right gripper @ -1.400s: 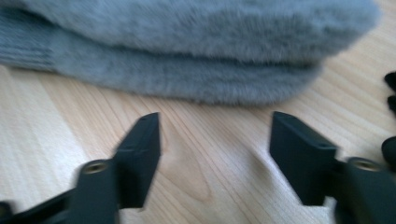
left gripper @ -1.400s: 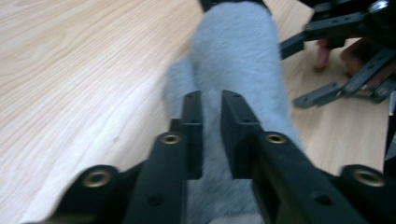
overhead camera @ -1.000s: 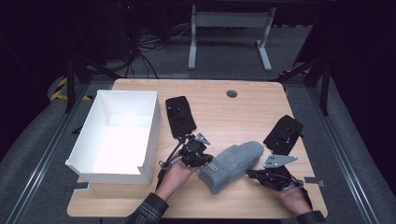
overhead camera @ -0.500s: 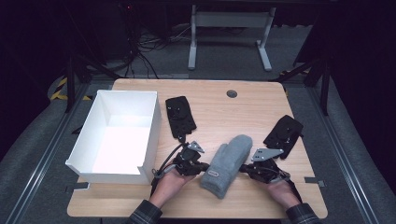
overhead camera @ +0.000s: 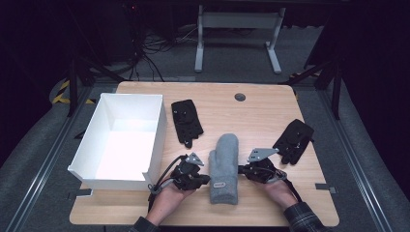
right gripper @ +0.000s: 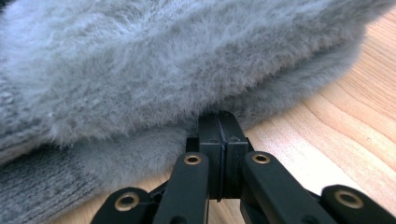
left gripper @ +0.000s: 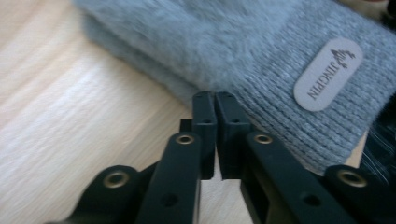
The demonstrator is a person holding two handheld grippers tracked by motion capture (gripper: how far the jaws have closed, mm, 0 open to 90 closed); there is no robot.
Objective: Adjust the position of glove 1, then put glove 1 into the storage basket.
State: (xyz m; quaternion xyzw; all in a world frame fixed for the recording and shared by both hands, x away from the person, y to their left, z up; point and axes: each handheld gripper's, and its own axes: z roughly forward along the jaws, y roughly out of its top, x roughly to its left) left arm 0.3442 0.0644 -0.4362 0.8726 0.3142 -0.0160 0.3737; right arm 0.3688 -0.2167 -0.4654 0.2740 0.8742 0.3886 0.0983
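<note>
fuzzy grey knit mitten (overhead camera: 224, 169) lay lengthwise on light wooden table (overhead camera: 251, 116), between grippers. left gripper (overhead camera: 206, 180) jaws just parted slightly, nothing between. right gripper (overhead camera: 242, 170) closed, empty, tips at mitten edge.

A grey mitten (overhead camera: 225, 169) lies lengthwise on the wooden surface (overhead camera: 256, 111), cuff toward the person, a small label near its cuff. The left gripper (overhead camera: 203, 180) sits at the mitten's left edge near the cuff; the right gripper (overhead camera: 243, 170) sits at its right edge. A hand grips each from below. A white box (overhead camera: 153, 126) stands open at the left. One black glove (overhead camera: 186, 121) lies beside the box; another black glove (overhead camera: 293, 140) lies near the right gripper.
</note>
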